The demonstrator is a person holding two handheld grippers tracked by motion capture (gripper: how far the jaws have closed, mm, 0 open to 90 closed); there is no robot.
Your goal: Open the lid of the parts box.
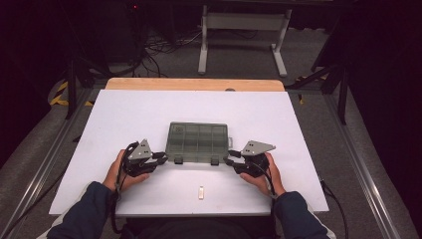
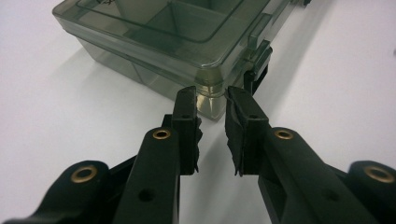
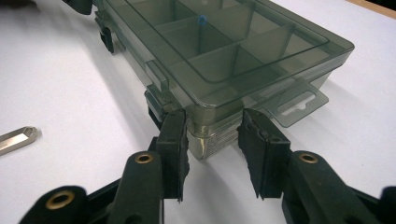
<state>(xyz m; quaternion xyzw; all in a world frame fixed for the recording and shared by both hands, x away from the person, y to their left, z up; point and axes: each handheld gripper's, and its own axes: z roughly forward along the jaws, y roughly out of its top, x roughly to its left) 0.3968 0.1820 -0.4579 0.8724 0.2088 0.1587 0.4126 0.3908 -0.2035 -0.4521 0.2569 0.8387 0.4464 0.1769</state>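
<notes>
A smoky translucent compartment box (image 1: 198,139) with its lid down lies on the white table (image 1: 124,114). Its two dark latches face me. My left gripper (image 1: 163,158) sits at the box's near left corner. In the left gripper view the jaws of my left gripper (image 2: 211,95) stand slightly apart, with the box (image 2: 154,32) corner just at their tips and not pinched. My right gripper (image 1: 230,158) is at the near right corner. There the box (image 3: 224,51) corner reaches between the jaws of my right gripper (image 3: 212,126); one pad lies against it, the other stands off.
A small silver metal bit (image 1: 201,192) lies near the table's front edge, also left of the right gripper (image 3: 16,139). A hang tab (image 3: 299,105) sticks out of the box's side. A wooden strip (image 1: 194,84) borders the far edge; a white stand (image 1: 244,22) and cables lie beyond.
</notes>
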